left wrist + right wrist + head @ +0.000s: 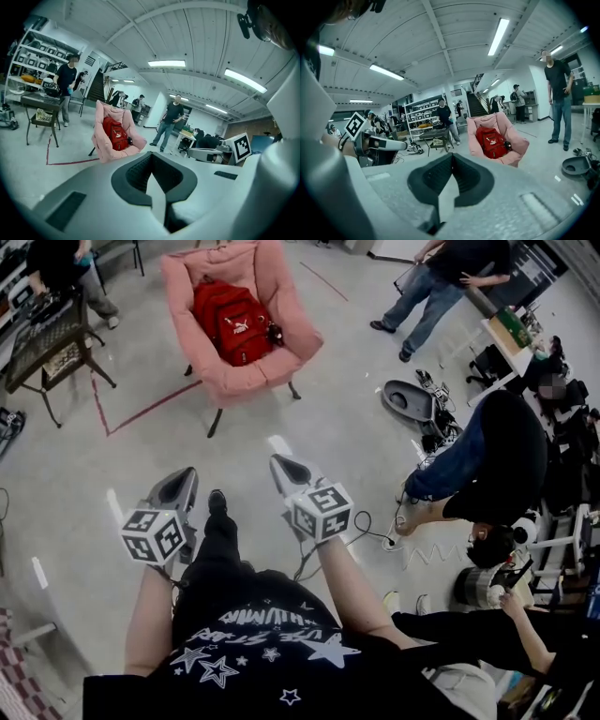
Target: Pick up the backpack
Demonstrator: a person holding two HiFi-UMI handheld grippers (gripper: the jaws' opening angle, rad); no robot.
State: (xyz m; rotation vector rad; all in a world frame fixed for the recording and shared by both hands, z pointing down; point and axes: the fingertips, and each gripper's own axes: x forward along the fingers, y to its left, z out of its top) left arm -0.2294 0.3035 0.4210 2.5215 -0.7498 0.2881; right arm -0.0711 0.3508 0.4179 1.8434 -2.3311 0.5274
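Note:
A red backpack (231, 322) lies in a pink cushioned chair (281, 352) at the top of the head view. The same backpack (115, 133) sits far ahead in the left gripper view, and in the right gripper view the backpack (491, 140) shows right of centre. My left gripper (185, 478) and right gripper (281, 465) are held side by side above the grey floor, well short of the chair. Both have their jaws closed together with nothing between them.
A dark metal table (49, 338) stands left of the chair, with red tape lines (141, 412) on the floor. People stand at the top right (441, 277) and sit at the right (487, 465). A cable and socket (386, 538) lie on the floor by my right side.

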